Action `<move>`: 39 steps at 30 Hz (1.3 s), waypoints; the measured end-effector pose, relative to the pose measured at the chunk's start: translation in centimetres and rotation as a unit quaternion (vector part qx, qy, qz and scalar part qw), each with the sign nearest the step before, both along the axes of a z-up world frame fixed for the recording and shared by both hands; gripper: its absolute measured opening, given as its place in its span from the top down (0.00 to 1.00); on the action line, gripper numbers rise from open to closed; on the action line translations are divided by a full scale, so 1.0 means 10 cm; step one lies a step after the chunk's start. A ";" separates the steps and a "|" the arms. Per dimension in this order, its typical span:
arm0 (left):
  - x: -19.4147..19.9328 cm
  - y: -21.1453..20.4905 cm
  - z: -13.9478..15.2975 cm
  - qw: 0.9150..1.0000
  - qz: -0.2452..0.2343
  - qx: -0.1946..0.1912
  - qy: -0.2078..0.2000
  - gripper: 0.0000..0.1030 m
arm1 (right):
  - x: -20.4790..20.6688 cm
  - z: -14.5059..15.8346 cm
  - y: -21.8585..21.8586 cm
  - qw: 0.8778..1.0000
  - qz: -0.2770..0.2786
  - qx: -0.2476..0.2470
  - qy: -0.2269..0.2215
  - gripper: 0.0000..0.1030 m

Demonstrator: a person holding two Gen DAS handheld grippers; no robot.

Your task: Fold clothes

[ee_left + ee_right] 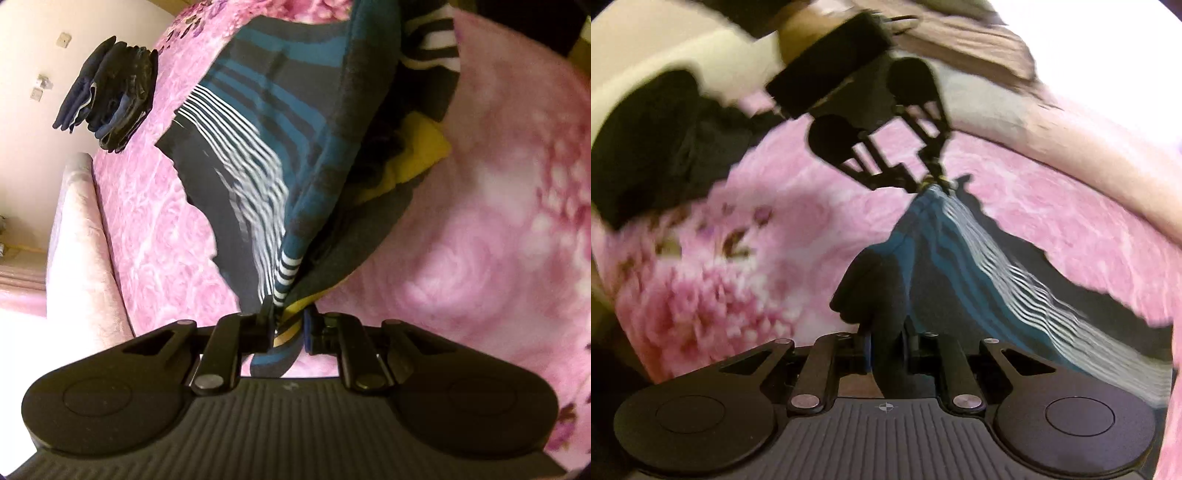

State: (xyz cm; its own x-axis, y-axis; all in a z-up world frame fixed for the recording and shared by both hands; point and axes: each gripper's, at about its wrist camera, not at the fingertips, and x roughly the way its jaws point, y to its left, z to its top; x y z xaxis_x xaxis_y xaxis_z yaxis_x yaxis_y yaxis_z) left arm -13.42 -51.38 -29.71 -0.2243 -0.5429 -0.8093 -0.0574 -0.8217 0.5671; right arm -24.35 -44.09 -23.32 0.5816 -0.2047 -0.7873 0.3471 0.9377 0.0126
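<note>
**Striped garment stretched between two grippers above the bed**

A pink floral bedspread (155,229) is filling most of both views, and the work is happening over it. Near its far edge a stack of dark folded clothes (107,96) is sitting, well apart from the piece in hand.

The striped garment (266,147) — dark, with teal bands, thin white lines and a flash of yellow — is hanging in the air between the two tools, its lower folds trailing toward the bedspread; both pictures are blurring, so it is probably being moved. The left gripper (290,325) is clenching one edge of the cloth, which is bunching out behind its fingers. The right gripper (886,343) is pinching a dark fold of the same garment, and from its camera the left one is showing across the span, biting the far end.

Judging by this, the step in hand is carrying or spreading the piece — either laying it flat for folding or bringing one edge over to another; the pictures are not settling which. Whatever follows is calling for both grips holding firm, the span being kept taut and level, and the cloth being set down without wrinkles.
</note>
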 end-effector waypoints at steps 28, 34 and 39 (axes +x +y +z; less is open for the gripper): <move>-3.19 -2.42 -0.27 0.985 -0.005 0.170 -0.006 0.88 | -3.15 -0.66 -1.72 0.764 -0.522 0.284 -0.251 0.88; -3.12 -2.49 -0.27 0.983 0.049 0.176 0.033 0.77 | -3.34 -0.71 -1.62 0.728 -0.572 0.279 -0.254 0.17; -2.72 -2.62 0.06 0.967 0.142 0.185 0.098 0.74 | -3.27 -0.69 -1.56 0.724 -0.568 0.282 -0.271 0.17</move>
